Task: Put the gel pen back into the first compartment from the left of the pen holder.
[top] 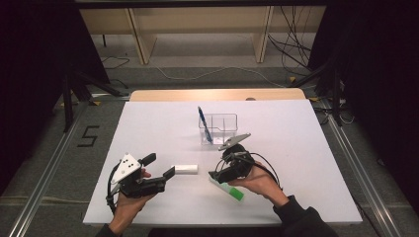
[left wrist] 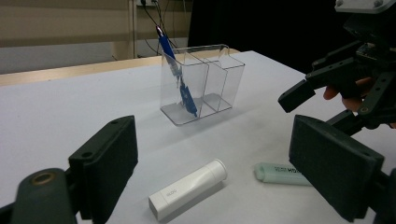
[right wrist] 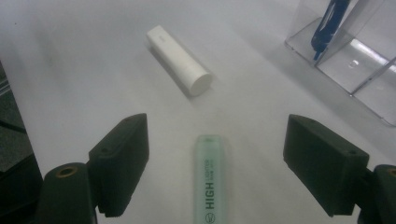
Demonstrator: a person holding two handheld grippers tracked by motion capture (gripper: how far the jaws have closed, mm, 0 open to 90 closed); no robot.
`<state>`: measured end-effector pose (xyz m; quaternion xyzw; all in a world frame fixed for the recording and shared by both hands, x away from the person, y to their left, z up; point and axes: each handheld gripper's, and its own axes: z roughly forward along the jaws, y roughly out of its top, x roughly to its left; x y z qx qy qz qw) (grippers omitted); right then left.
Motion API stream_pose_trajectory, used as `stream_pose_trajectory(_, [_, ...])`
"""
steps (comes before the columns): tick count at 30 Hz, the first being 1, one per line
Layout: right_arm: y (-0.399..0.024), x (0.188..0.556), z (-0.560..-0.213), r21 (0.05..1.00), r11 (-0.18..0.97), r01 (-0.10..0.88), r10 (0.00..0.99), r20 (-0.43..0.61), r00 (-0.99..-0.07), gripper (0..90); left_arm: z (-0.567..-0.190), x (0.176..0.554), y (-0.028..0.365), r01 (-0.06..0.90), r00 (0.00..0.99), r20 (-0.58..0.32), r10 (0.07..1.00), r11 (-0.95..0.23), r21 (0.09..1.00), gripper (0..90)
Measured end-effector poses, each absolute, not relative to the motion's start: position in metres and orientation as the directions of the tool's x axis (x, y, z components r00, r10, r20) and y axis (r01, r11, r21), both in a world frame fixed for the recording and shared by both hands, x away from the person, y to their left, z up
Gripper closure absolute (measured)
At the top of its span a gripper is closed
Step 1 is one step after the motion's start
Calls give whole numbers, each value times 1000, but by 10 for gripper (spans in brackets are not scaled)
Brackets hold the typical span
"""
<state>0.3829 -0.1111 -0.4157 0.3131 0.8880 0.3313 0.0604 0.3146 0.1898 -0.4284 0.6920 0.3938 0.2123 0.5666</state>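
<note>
— Stock check, table top: one clear organizer (top: 219,129) toward the far edge, near its middle, two compartments. One blue pen (top: 204,124) stands tilted in its left compartment. The right compartment looks bare.

— Loose items?

— Two, both lying flat toward the near edge. White tube (top: 185,169), about midway between the two hands. Green highlighter (top: 227,189) just right of it, partly under the right gripper (top: 216,176).

— So how far along?

— By my reckoning, one of three stowed, if the work is filling the organizer. Tube and highlighter are both yet to be picked up.

— Right tool?

— Jaws spread wide, nothing between the pads. In the right gripper view they straddle the highlighter's capped end with clear table on both sides, so it hovers over the thing without touching it. Hand comes in from the near right corner, tool angled down and toward the left edge.

— Left?

— Left gripper (top: 159,171) likewise released, jaws apart, empty. It points across the table at the tube, one jaw tip just beside the tube's end; touching or not, I cannot tell. Forearm enters from the near edge, left side, palm under the tool.
</note>
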Motion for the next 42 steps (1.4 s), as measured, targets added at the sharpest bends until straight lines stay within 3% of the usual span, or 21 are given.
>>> stream_pose_trajectory(42, [-112, 377, -447, 412, 734, 540, 572, 54, -819, 225, -429, 314, 192, 307, 596, -156, 788, -44, 951, 150])
